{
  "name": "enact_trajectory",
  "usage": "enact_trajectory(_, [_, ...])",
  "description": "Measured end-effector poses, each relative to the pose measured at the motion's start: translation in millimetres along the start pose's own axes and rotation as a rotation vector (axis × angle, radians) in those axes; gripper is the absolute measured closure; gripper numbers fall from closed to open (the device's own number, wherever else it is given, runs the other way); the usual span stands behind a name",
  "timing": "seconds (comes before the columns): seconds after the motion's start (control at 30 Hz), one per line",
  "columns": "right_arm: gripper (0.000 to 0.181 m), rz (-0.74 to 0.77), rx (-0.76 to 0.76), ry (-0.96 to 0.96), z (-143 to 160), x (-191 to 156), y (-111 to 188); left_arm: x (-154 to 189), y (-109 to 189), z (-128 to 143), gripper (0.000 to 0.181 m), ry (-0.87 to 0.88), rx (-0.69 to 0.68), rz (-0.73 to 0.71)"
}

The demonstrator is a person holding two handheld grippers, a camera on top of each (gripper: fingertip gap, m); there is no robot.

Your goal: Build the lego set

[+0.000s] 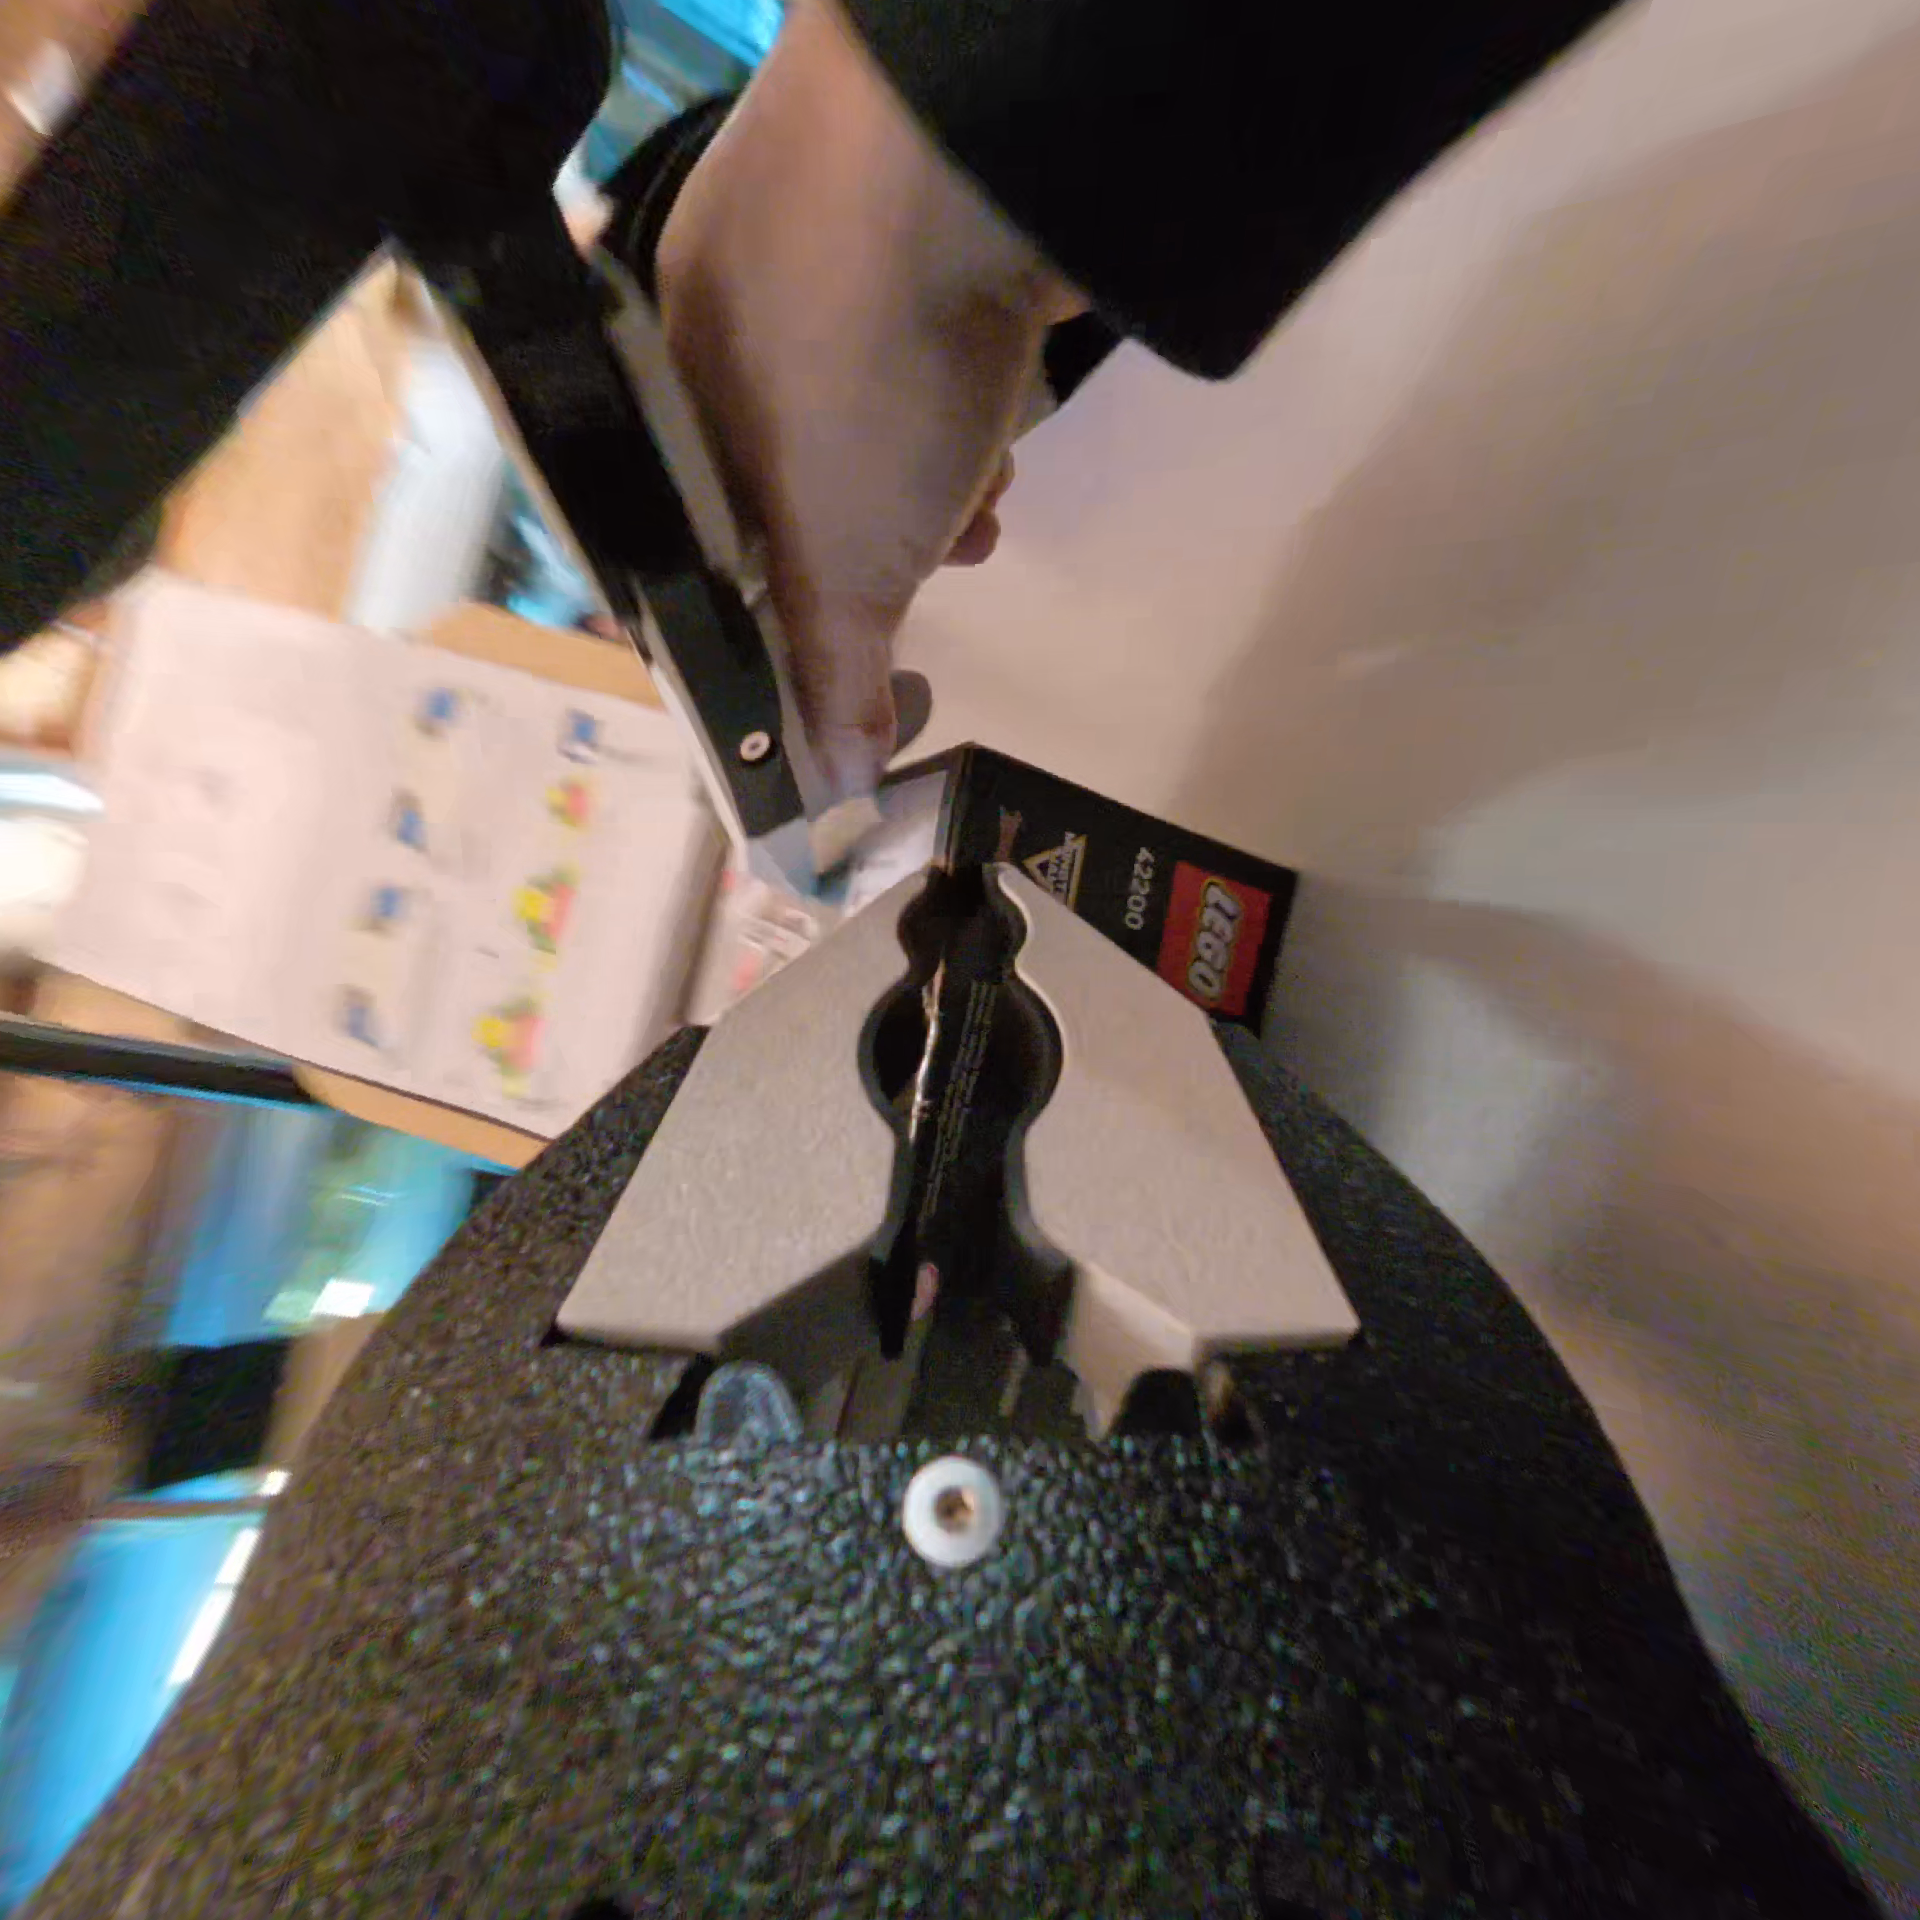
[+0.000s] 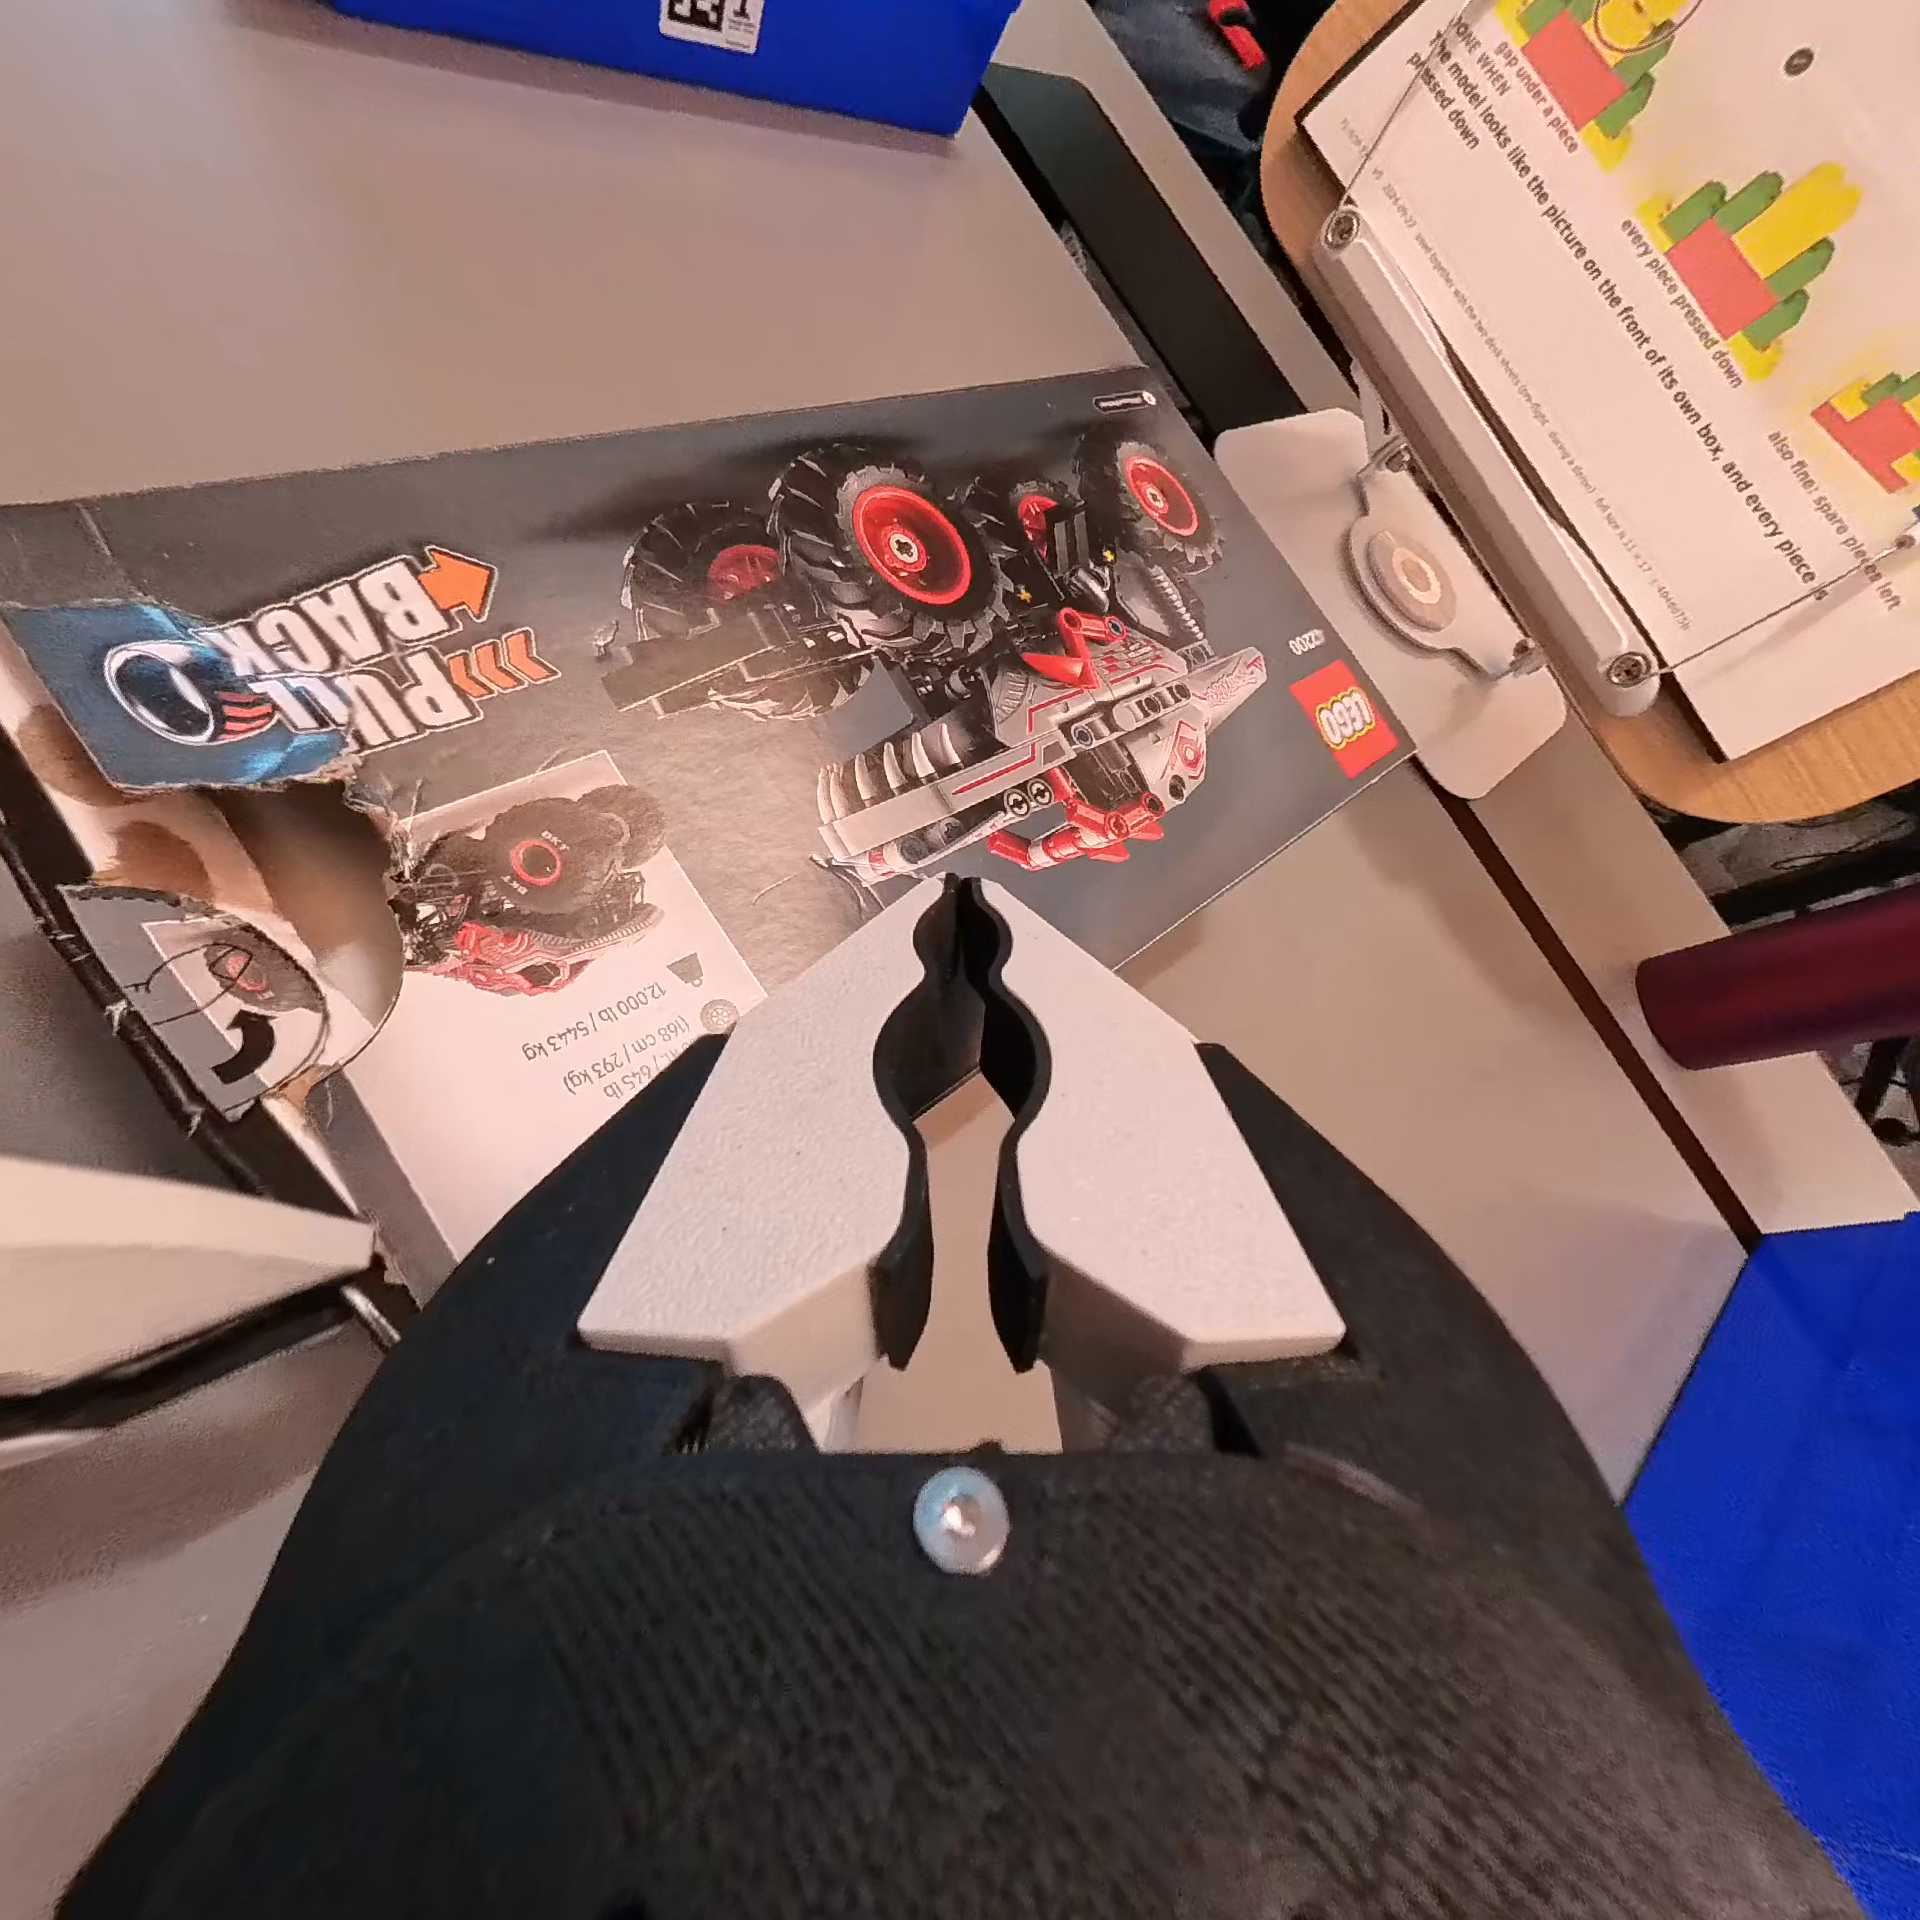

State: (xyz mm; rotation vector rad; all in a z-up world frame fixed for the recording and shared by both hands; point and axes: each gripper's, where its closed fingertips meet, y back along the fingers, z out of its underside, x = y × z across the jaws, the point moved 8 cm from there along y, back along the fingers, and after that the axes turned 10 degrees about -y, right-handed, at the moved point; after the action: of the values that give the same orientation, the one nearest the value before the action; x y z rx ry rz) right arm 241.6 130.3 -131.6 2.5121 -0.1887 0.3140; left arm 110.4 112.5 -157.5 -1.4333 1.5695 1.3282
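The Lego box [image 2: 727,665] is black with a monster-truck picture and lies flat on the grey table [image 2: 416,260]. Its left end is torn open [image 2: 312,914]. My right gripper [image 2: 956,896] is shut, its tips resting at the box's near long edge; I cannot tell if they pinch anything. In the left wrist view my left gripper [image 1: 966,894] is shut on a black cardboard edge of the box [image 1: 1143,894], which runs between the pads. The right gripper [image 1: 831,831], held by a hand [image 1: 831,416], touches the box's far end there.
An instruction sheet [image 2: 1662,312] is clipped on a wooden board at the right; it also shows blurred in the left wrist view [image 1: 364,831]. A blue bin [image 2: 727,42] stands at the back, a blue surface [image 2: 1787,1507] at the lower right, and a dark red cylinder [image 2: 1787,987] at the right edge. My right fingertips sit around 10 cm from my left ones.
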Motion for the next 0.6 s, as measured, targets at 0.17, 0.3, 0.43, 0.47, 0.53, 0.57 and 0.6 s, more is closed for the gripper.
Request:
enact_trajectory(0.17, [0.181,0.027,-0.007,0.052,-0.7,-2.7,0.0,-15.9,10.3,10.3,0.178,0.177,-0.047,0.200])
enact_trajectory(0.3, [0.181,-0.008,0.016,0.002,0.5,-0.8,0.1,-23.5,16.2,19.2,0.173,0.304,-0.040,0.335])
enact_trajectory(0.43, [0.181,-0.005,0.019,0.008,0.5,-2.4,0.1,-29.2,17.2,22.3,0.169,0.407,-0.107,0.379])
enact_trajectory(0.47, [0.181,-0.002,0.019,0.012,0.5,-2.6,0.2,-30.4,18.3,24.4,0.167,0.411,-0.147,0.369])
enact_trajectory(0.53, [0.181,-0.013,0.022,-0.004,0.5,-2.0,0.0,-27.7,18.0,28.4,0.163,0.394,-0.193,0.385])
enact_trajectory(0.57, [0.181,-0.024,0.023,-0.013,0.8,-1.2,-0.1,-24.2,16.0,27.7,0.161,0.399,-0.175,0.409])
enact_trajectory(0.6, [0.181,-0.034,0.025,-0.022,1.0,-0.6,-0.3,-21.4,13.4,25.4,0.159,0.401,-0.133,0.419])
